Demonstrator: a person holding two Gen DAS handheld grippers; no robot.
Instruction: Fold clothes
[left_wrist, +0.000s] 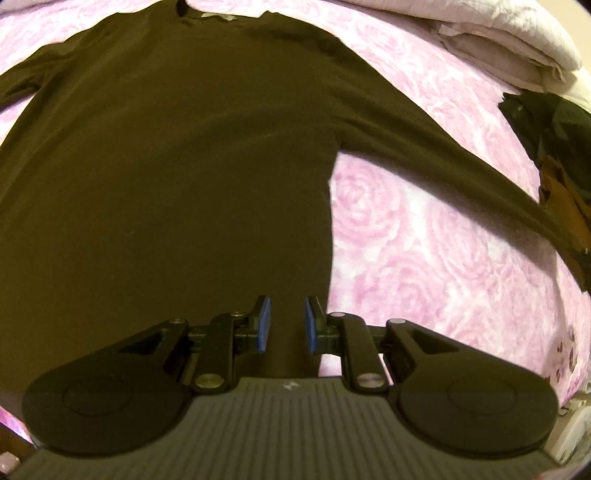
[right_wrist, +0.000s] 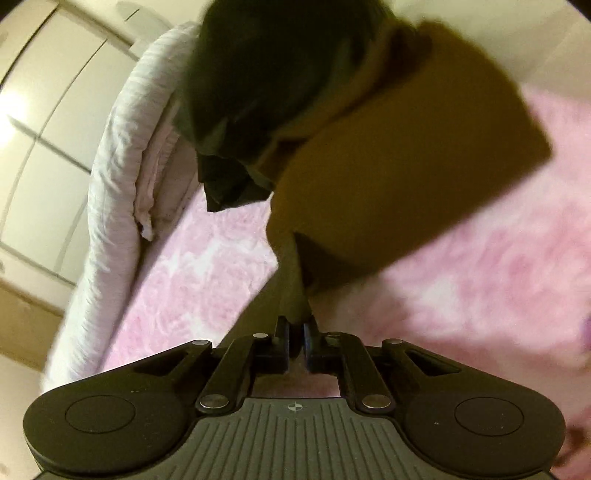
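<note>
A dark olive long-sleeved shirt (left_wrist: 166, 166) lies flat, collar far, on a pink rose-patterned bedspread (left_wrist: 424, 240), its smooth knit spread wide and one sleeve (left_wrist: 461, 158) reaching right toward a heap of dark and mustard clothes (right_wrist: 369, 166). The left gripper (left_wrist: 286, 325) hovers over the hem, blue pads parted, gripping nothing. The right gripper (right_wrist: 295, 339) is clenched on the sleeve's cuff; a folded pale quilt (right_wrist: 122, 166) lies far left.

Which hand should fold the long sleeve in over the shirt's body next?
Right. The right gripper is already shut on the sleeve end; the left gripper sits at the shirt hem, far from it.
</note>
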